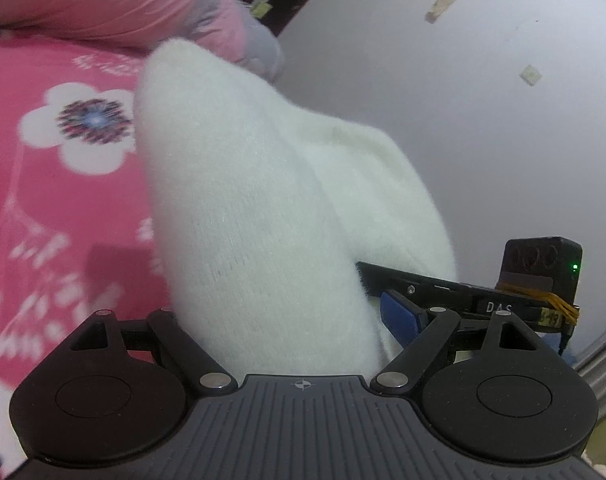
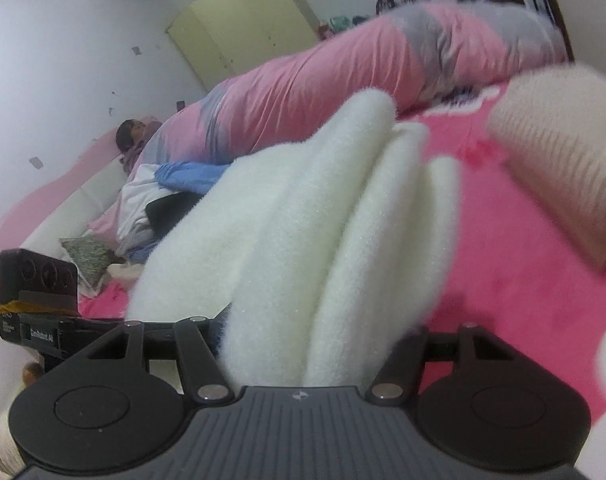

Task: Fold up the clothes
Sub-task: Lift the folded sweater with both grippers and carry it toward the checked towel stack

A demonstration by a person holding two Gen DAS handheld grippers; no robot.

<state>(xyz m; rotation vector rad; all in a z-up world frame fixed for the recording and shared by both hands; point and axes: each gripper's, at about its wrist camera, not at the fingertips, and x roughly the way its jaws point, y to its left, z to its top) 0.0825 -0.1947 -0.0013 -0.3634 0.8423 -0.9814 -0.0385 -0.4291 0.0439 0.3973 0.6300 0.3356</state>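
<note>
**White fleece garment bunched in both grippers above the bed**

The left hand-held gripper (image 1: 303,308) and right hand-held gripper (image 2: 303,320) each grip the fuzzy white garment (image 1: 243,200), jaws wide around bunched folds, above the pink floral bedsheet (image 1: 43,160). "DAS" shows on the other gripper's body (image 1: 499,307). A pink-grey duvet (image 2: 323,76), a ribbed beige knit (image 2: 567,152) and white walls (image 1: 463,120) surround it.

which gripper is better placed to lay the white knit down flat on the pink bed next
Probably the right gripper: open pink bedspread lies just ahead of it, while the left gripper faces the wall. Both carry bunched white knit, so they should likely move together.
</note>
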